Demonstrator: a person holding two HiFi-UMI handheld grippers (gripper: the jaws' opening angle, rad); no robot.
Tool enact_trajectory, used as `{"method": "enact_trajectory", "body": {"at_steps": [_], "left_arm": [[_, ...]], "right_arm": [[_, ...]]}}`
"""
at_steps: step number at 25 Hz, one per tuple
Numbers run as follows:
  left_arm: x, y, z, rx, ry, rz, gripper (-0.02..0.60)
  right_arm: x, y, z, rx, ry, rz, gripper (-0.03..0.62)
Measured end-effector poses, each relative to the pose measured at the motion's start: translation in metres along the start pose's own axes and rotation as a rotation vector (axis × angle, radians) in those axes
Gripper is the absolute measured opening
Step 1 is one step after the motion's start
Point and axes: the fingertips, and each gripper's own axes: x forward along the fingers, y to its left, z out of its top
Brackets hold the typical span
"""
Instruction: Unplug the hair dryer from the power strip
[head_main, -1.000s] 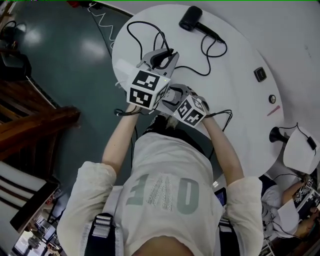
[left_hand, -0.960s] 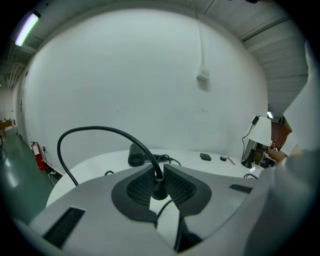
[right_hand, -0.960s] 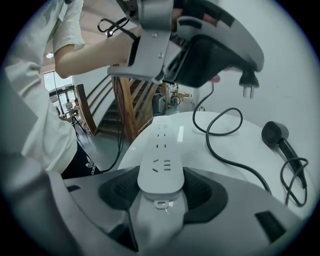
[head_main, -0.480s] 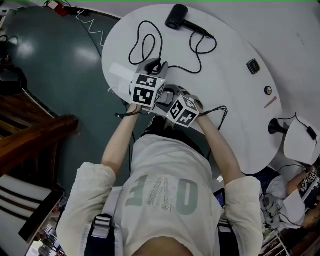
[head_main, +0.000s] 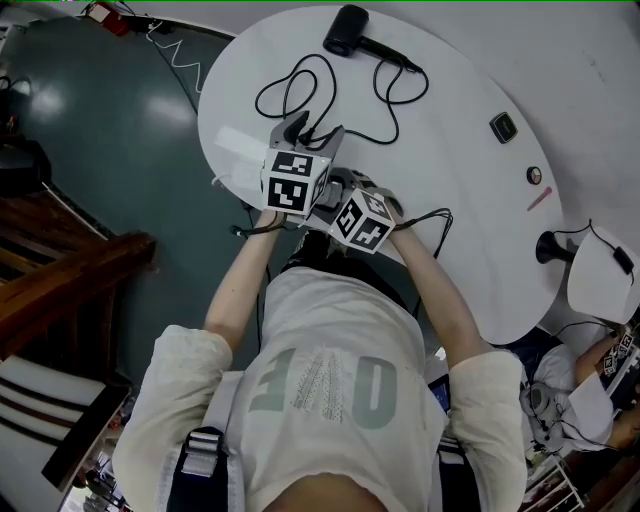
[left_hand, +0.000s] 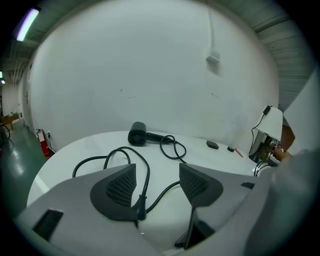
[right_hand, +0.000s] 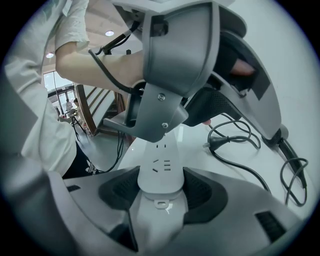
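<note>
- Left gripper (left_hand: 157, 170): the jaws stand wide apart and have just been opening. They press on nothing.
- Plug (left_hand: 141, 206): it lies on the white table (head_main: 450, 200) in the gap between the left gripper's jaws, close against the inner edge of the left-hand pad (left_hand: 116, 191). The opposite pad is well clear of it. In the right gripper view the plug is free of the strip's sockets, prongs bare, a short way off to the strip's side.
- Cord (left_hand: 115, 152): black, it runs from the plug out between the open jaws, loops across the tabletop and ends at the hair dryer.
- Hair dryer (left_hand: 137, 134): black, it lies on its side at the far edge of the table, well apart from both grippers.
- Right gripper (right_hand: 161, 192): the jaws are closed on the near end of the power strip, one pad against each long side.
- Power strip (right_hand: 161, 167): white, it lies flat on the table, its sockets facing up and all visible ones vacant; its far part passes under the left gripper's body.
</note>
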Motion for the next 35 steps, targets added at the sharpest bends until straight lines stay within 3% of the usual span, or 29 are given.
{"method": "enact_trajectory", "body": {"at_steps": [10,16,18,21,27,31,35], "left_arm": [[-0.008,0.000,0.020,-0.023,-0.054,-0.006,0.253],[-0.030,-0.008,0.062,0.015,-0.135,-0.035,0.251],[-0.042,-0.012,0.080,0.044,-0.170,-0.032,0.190],[-0.059,-0.010,0.107,0.075,-0.226,0.013,0.016],[-0.085,-0.024,0.154,0.059,-0.355,0.007,0.006],[-0.113,-0.028,0.188,0.031,-0.467,0.009,0.006],[-0.139,-0.035,0.231,0.042,-0.580,0.022,0.006]], "right_arm": [[0.002,-0.001,0.000,0.003,0.003,0.002,0.264],[0.001,-0.001,-0.001,0.012,-0.001,0.000,0.264],[0.000,0.000,-0.001,0.059,0.004,0.021,0.265],[-0.007,-0.006,0.004,0.102,0.005,0.038,0.284],[-0.056,-0.006,0.036,0.148,0.012,0.207,0.288],[-0.127,-0.046,0.111,0.160,-0.241,0.053,0.287],[-0.203,-0.077,0.160,0.089,-0.368,-0.177,0.221]]}}
